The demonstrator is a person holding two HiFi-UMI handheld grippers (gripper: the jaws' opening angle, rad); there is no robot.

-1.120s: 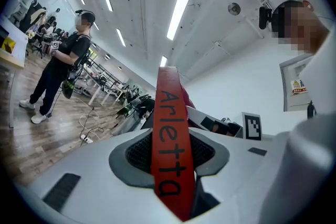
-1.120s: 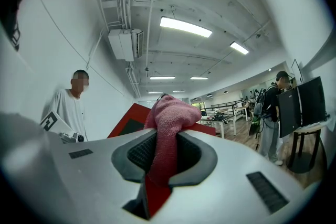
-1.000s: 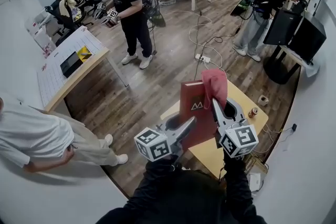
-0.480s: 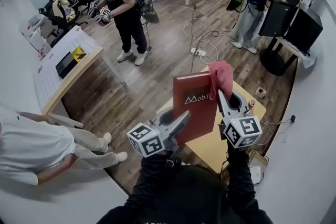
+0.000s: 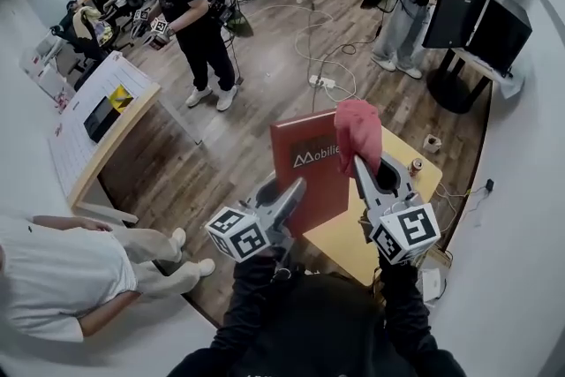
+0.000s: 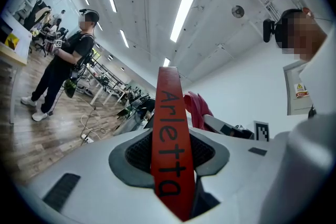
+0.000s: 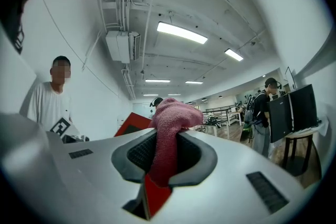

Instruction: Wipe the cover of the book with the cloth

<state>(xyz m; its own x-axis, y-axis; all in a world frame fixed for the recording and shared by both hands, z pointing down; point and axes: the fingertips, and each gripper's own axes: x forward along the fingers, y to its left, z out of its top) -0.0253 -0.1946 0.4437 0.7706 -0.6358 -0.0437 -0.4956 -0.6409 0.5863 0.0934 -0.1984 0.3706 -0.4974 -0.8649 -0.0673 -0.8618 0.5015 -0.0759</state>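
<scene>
Against the book (image 5: 307, 172), cloth (image 5: 357, 130) presses.

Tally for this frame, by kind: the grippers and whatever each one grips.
grippers: 2, left gripper and right gripper
red book: 1, in the left jaws
pink cloth: 1, in the right jaws
total: 4

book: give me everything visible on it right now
The book is a closed red hardcover, held upright in the air over the yellow table. The cover has white lettering, partly hidden, and the spine reads Arletta in black. The left gripper is clamped on it near the spine's lower end. The pink cloth, held in the right gripper, covers its upper right corner.
</scene>
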